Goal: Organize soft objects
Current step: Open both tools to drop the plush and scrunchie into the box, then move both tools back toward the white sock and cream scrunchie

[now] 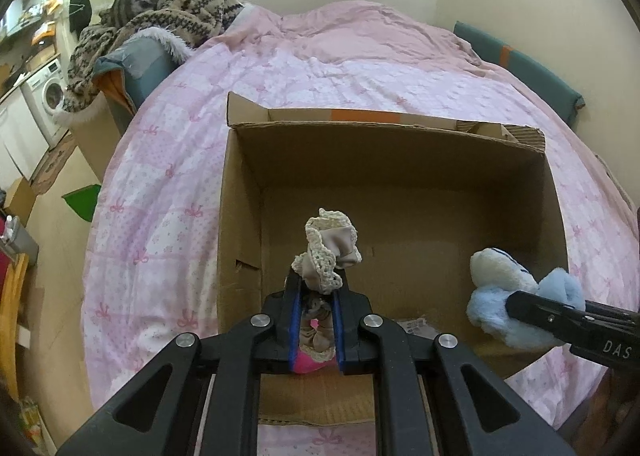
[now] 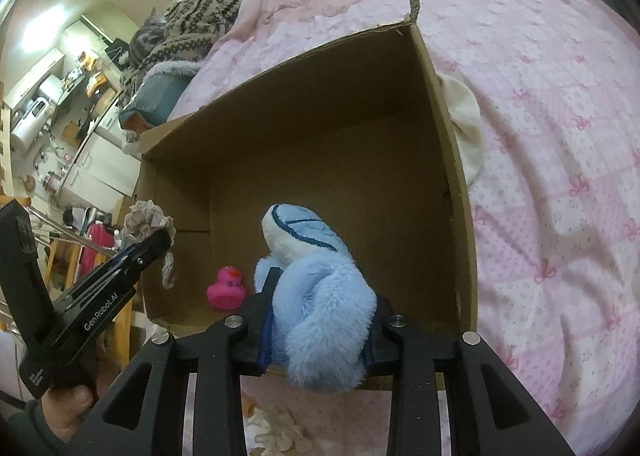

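Left wrist view showed the left tool (image 1: 316, 320) clenched on a beige lace-trimmed cloth (image 1: 330, 252), bunched between its blue pads and sticking up past the tips, over the near left part of an open box (image 1: 240, 192) on the bed (image 1: 160, 176). At that view's right edge the right tool (image 1: 520, 306) held a blue plush (image 1: 516, 296) over the box's near right corner.

Right wrist view showed that plush (image 2: 316, 304) filling the gap between the right tool's (image 2: 320, 332) pads, which pressed its fur on both sides, so it was grasped, though loosely by the look of it. The left tool (image 2: 154, 242) and the cloth (image 2: 146, 222) appeared at that view's left. A pink duck (image 2: 226, 289) sat on the box floor near the left wall. A cream cloth (image 2: 466, 124) lay on the bed against the box's outer right wall.

Both held things looked light and very soft; they would squash and sag, not slip, and nothing about them seemed fragile. The plush was best taken across its thick middle, as it was. The cloth could be pinched at any bunched fold.

The plush's long axis ran away from the tool, its white-and-blue end pointing up and into the box, its furry end curling back under the pads. The cloth had no firm axis; its free end stood upward.
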`<state>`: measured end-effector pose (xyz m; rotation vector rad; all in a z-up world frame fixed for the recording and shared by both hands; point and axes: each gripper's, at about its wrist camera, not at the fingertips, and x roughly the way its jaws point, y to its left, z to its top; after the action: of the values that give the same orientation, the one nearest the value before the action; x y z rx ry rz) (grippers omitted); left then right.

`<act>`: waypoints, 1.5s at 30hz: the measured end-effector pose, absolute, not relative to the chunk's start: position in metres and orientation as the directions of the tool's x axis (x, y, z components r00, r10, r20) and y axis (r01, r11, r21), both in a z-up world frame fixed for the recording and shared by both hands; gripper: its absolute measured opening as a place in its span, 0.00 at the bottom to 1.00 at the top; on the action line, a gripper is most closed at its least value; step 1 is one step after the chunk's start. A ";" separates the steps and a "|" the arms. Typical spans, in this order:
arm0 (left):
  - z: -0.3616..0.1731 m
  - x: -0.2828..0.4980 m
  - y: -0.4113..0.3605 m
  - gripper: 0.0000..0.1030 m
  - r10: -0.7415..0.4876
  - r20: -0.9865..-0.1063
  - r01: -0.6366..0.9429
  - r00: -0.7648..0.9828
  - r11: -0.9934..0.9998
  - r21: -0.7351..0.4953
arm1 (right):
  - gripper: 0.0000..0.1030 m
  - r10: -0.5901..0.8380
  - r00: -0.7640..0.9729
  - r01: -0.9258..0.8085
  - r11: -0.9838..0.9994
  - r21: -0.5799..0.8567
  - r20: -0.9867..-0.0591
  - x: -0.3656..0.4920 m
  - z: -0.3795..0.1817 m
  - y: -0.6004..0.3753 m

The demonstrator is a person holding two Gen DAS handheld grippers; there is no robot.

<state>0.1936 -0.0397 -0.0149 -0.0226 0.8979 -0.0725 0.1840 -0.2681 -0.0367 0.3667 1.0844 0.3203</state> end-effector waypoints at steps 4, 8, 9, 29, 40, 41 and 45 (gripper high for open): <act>-0.016 0.194 -0.039 0.12 -0.070 -0.785 0.048 0.615 0.998 -0.051 | 0.32 0.420 0.436 -0.077 0.898 0.432 -0.796 0.184 -0.037 -0.266; -0.018 0.194 -0.039 0.13 -0.071 -0.793 0.046 0.605 0.997 -0.054 | 0.39 0.415 0.439 -0.078 0.901 0.426 -0.797 0.184 -0.036 -0.265; -0.018 0.194 -0.039 0.14 -0.072 -0.792 0.046 0.607 0.997 -0.055 | 0.45 0.414 0.441 -0.077 0.902 0.426 -0.797 0.184 -0.036 -0.265; -0.006 0.186 -0.038 0.63 -0.103 -0.760 0.057 0.641 0.995 -0.086 | 0.83 0.416 0.529 -0.105 0.897 0.430 -0.740 0.180 -0.015 -0.269; 0.005 0.179 -0.038 0.64 -0.097 -0.753 0.064 0.650 0.995 -0.073 | 0.96 0.418 0.565 -0.115 0.894 0.434 -0.711 0.175 -0.005 -0.272; 0.007 0.177 -0.036 0.64 -0.096 -0.752 0.060 0.652 0.995 -0.076 | 0.96 0.416 0.567 -0.115 0.895 0.431 -0.711 0.175 -0.004 -0.271; 0.013 0.172 -0.031 0.64 -0.097 -0.751 0.047 0.654 0.995 -0.088 | 0.96 0.406 0.571 -0.124 0.902 0.414 -0.714 0.172 -0.002 -0.268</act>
<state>0.1720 -0.0306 0.0126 -0.0625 0.8548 -0.0820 0.1722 -0.2685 -0.0016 0.3366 0.9149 0.3177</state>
